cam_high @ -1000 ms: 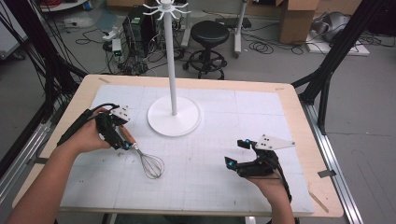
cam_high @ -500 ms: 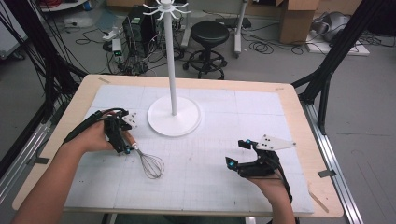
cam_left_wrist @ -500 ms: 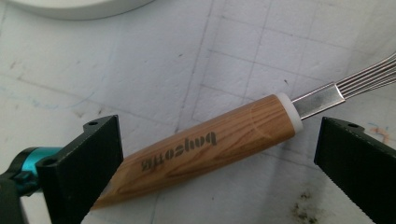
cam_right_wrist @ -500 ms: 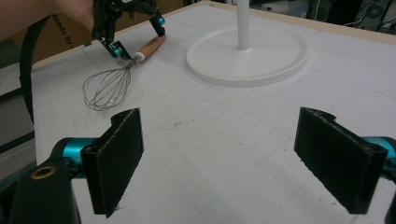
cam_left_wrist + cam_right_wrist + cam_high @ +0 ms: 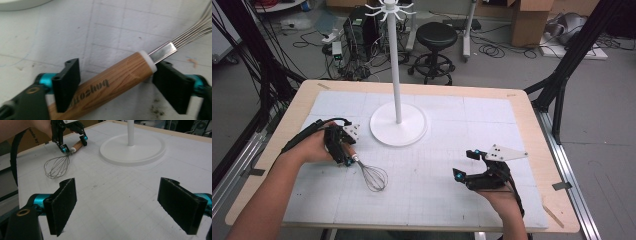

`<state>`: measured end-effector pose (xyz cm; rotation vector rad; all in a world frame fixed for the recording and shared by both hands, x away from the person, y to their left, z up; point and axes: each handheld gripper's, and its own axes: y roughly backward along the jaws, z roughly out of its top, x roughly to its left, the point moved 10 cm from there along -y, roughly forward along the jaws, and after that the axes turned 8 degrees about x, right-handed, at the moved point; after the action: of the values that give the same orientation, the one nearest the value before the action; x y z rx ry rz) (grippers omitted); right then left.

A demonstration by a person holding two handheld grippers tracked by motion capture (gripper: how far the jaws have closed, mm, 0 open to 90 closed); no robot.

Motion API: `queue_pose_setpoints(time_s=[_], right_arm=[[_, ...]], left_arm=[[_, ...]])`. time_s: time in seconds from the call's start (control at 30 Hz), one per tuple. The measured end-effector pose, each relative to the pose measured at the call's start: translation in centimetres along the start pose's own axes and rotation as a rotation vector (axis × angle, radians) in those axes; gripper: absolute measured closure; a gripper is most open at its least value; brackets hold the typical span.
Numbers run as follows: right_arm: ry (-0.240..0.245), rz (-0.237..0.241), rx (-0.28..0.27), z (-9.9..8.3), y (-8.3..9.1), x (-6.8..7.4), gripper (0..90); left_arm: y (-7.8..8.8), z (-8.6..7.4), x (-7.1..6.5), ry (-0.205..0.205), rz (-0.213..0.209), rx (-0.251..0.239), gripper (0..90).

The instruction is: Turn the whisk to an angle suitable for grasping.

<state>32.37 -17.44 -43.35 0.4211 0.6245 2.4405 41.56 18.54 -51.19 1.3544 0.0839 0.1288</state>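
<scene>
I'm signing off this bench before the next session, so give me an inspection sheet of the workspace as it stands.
Surface: white gridded mat on a wooden table, smudged in places.
Job's things: whisk lying flat, wooden handle between the left claw's jaws.
Clutter: nothing seen on the mat besides the white stand.
Grippers: left claw has just been closing around the handle, grip not certain; right claw open, nothing between its jaws.
Cables: black cable trails from the left claw.
Surroundings: stool, cardboard boxes, floor wiring.
</scene>
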Motion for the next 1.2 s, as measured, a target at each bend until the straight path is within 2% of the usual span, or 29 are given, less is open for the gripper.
queue_pose_setpoints(time_s=[0.07,0.13,0.2,0.27,0.3,0.37,0.53,0.6,0.67,0.77,0.8,0.87,0.93,1.07,1.17,1.2], right_arm=[[-0.003,-0.001,-0.003,0.0,0.1,0.0,14.9],[-0.002,-0.003,-0.006,0.1,0.1,-0.1,14.9],[-0.003,-0.002,-0.006,0.0,0.2,-0.1,14.9],[-0.001,-0.004,-0.006,0.0,0.2,-0.1,14.9],[-0.003,-0.003,-0.003,0.0,0.1,-0.1,14.9],[-0.001,-0.002,-0.003,0.0,0.2,-0.1,14.9],[0.000,-0.008,-0.008,0.1,0.2,-0.1,14.9],[-0.004,-0.009,-0.007,0.1,0.3,-0.2,14.9],[-0.004,-0.011,-0.010,0.1,0.4,-0.2,15.0],[-0.006,-0.010,-0.011,0.2,0.4,-0.1,15.0],[-0.002,-0.010,-0.011,0.2,0.4,-0.1,14.9],[-0.004,-0.009,-0.012,0.2,0.5,-0.1,14.9],[-0.003,-0.009,-0.013,0.2,0.5,-0.1,15.0],[-0.002,-0.012,-0.016,0.3,0.5,-0.1,14.9],[0.000,-0.011,-0.016,0.3,0.5,-0.1,14.9],[-0.002,-0.011,-0.015,0.2,0.5,-0.1,14.9]], left_arm=[[0.1,0.0,-0.1,-0.015,-0.007,-0.001,31.0],[0.1,0.1,-0.2,-0.011,-0.012,-0.005,32.3],[0.2,0.0,-0.3,-0.029,-0.015,0.001,36.0],[0.2,0.1,-0.4,-0.023,-0.021,-0.010,37.8],[0.3,0.1,-0.4,-0.045,-0.020,-0.004,40.9],[0.3,0.1,-0.6,-0.038,-0.023,-0.010,42.6],[0.4,0.2,-1.0,-0.066,-0.028,-0.004,48.1],[0.5,0.1,-1.1,-0.089,-0.026,0.009,49.3],[0.6,0.1,-1.6,-0.113,-0.031,0.019,53.1],[0.7,0.3,-1.9,-0.122,-0.034,0.017,58.9],[0.8,0.5,-2.5,-0.135,-0.059,0.009,62.3],[0.9,0.7,-2.7,-0.135,-0.065,0.000,68.4],[0.9,0.9,-3.0,-0.134,-0.073,-0.002,70.2],[0.9,1.3,-3.2,-0.137,-0.060,-0.003,71.3],[0.8,1.8,-3.3,-0.139,-0.030,-0.013,71.4],[0.7,2.0,-3.4,-0.139,-0.037,-0.012,71.4]])
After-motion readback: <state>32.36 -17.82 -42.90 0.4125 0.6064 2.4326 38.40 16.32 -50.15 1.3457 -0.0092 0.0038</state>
